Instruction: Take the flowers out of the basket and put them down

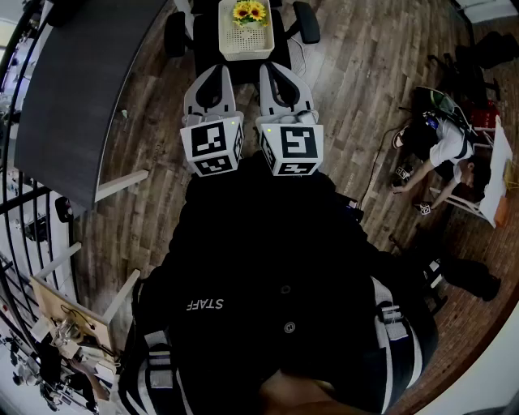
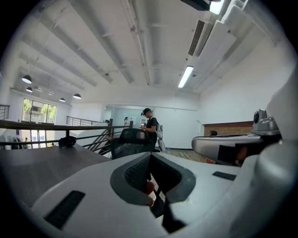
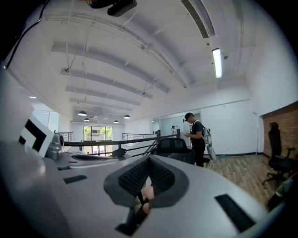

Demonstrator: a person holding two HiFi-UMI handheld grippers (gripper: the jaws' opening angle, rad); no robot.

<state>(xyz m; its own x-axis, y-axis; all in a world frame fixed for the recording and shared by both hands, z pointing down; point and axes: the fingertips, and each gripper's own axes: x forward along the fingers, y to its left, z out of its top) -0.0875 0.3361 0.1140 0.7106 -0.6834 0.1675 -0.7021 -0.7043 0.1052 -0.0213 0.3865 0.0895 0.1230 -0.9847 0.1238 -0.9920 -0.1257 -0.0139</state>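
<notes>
Yellow sunflowers (image 1: 249, 12) stand in a white perforated basket (image 1: 243, 44) at the top middle of the head view, on a black chair (image 1: 204, 36). My two grippers are held side by side close to my chest, jaws pointing toward the basket and a short way from it. The left gripper (image 1: 212, 81) and the right gripper (image 1: 284, 83) are both shut with nothing in them. In the left gripper view the left gripper (image 2: 151, 172) shows closed pads, and the right gripper (image 3: 146, 179) looks the same in its own view. Both gripper views tilt up at the ceiling, so neither shows the basket.
A dark grey table (image 1: 73, 89) runs along the left, with a railing and wooden pieces (image 1: 73, 324) beyond it. On the wooden floor at the right a person (image 1: 446, 150) sits among bags. Another person (image 2: 151, 128) stands far off behind a mesh chair (image 2: 132, 139).
</notes>
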